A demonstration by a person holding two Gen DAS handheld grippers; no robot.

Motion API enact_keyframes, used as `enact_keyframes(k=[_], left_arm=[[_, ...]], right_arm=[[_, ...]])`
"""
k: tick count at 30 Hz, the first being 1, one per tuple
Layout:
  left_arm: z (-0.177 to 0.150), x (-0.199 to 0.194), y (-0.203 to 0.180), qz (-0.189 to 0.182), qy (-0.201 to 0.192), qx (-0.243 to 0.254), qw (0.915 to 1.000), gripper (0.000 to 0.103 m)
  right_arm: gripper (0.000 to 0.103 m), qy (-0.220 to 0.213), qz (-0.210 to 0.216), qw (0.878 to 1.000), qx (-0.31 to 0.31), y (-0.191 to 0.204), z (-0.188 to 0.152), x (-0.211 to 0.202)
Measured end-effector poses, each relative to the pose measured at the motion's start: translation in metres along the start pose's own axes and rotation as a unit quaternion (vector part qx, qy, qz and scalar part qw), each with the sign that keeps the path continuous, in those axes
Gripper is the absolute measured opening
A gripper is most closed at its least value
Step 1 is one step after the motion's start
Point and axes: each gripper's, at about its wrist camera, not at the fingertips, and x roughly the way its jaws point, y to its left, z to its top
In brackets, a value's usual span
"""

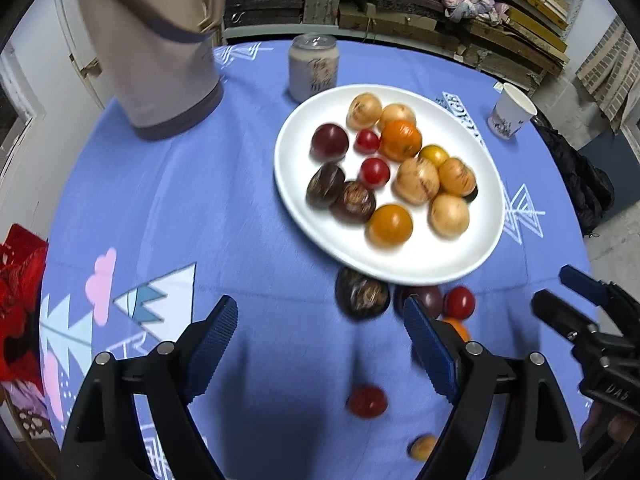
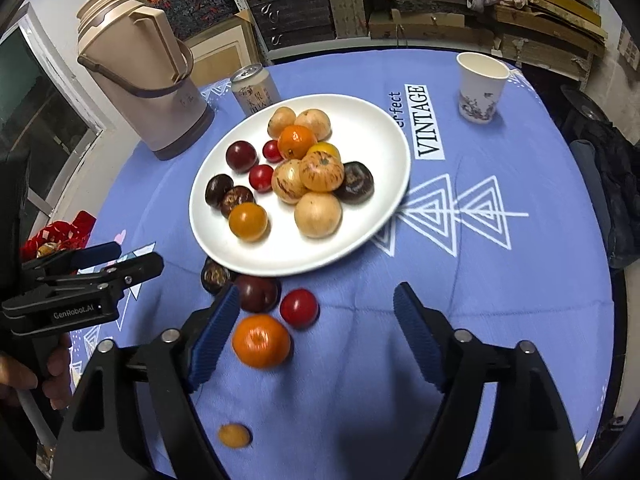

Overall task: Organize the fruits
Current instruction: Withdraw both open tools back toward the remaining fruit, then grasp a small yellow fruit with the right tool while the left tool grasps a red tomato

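A white plate holds several fruits: oranges, red tomatoes, dark plums and pale striped ones. Loose on the blue cloth in front of it lie a dark fruit, a plum, a red tomato, an orange and a small yellow fruit. Another red tomato lies nearer me. My left gripper is open and empty, left of the loose fruit. My right gripper is open over the cloth, with the orange just inside its left finger and untouched.
A beige thermos stands at the back left, a drink can behind the plate, a paper cup at the back right. Something red sits at the table's left edge. Shelves of boards lie beyond the round table.
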Motion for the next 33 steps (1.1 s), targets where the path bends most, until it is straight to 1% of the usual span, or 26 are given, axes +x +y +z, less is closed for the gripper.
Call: enact_keyframes(k=[3,4,7,10,11,14,16,20,21,22,24,27,29,31,32,33], left_arm=[[-0.01,-0.001,0.004,0.003,0.004,-0.003,1.0,0.086],[-0.013,-0.001,0.005,0.003,0.006,-0.004,1.0,0.086],[-0.022,-0.001,0.006,0.003,0.012,-0.003,0.9999,0.086],[-0.034,0.002,0.006,0.002,0.024,0.001,0.9997,0.086],[-0.036,0.003,0.005,0.001,0.028,0.001,0.9996,0.086],[-0.047,0.008,0.004,0.002,0.038,0.009,0.9992,0.086],[-0.055,0.011,0.003,0.004,0.045,0.015,0.9989,0.086],[-0.067,0.018,0.007,0.006,0.06,0.014,0.9981,0.086],[-0.07,0.019,0.008,0.007,0.064,0.013,0.9978,0.086],[-0.072,0.021,0.009,0.009,0.067,0.012,0.9977,0.086],[-0.077,0.023,0.011,0.011,0.073,0.012,0.9972,0.086],[-0.081,0.025,0.012,0.011,0.078,0.014,0.9968,0.086],[-0.082,0.024,0.01,0.01,0.077,0.017,0.9968,0.086],[-0.083,0.024,0.008,0.007,0.077,0.02,0.9968,0.086],[-0.084,0.024,0.006,0.005,0.077,0.021,0.9968,0.086],[-0.084,0.024,0.005,0.002,0.077,0.023,0.9968,0.086]], right_arm=[[0.081,0.004,-0.001,1.0,-0.004,0.002,-0.008,-0.002],[0.085,0.006,-0.002,1.0,-0.006,0.004,-0.01,-0.002],[0.088,0.014,-0.005,1.0,-0.018,0.008,-0.023,-0.002],[0.088,0.027,0.013,0.999,-0.026,0.015,-0.04,0.001],[0.088,0.032,0.018,0.999,-0.035,0.02,-0.049,0.002],[0.088,0.035,-0.002,0.997,-0.07,0.034,-0.069,0.004],[0.088,0.051,0.005,0.994,-0.101,0.048,-0.087,0.01],[0.088,0.074,0.011,0.987,-0.143,0.067,-0.111,0.018],[0.085,0.082,0.023,0.985,-0.151,0.072,-0.117,0.021],[0.076,0.089,0.032,0.983,-0.156,0.075,-0.12,0.023],[0.064,0.114,0.048,0.979,-0.16,0.08,-0.128,0.03],[0.063,0.119,0.05,0.979,-0.157,0.083,-0.132,0.036],[0.056,0.122,0.053,0.979,-0.155,0.084,-0.131,0.039],[0.04,0.13,0.046,0.977,-0.16,0.085,-0.131,0.046],[0.038,0.13,0.039,0.977,-0.165,0.086,-0.132,0.047],[0.034,0.123,0.035,0.977,-0.171,0.088,-0.132,0.047]])
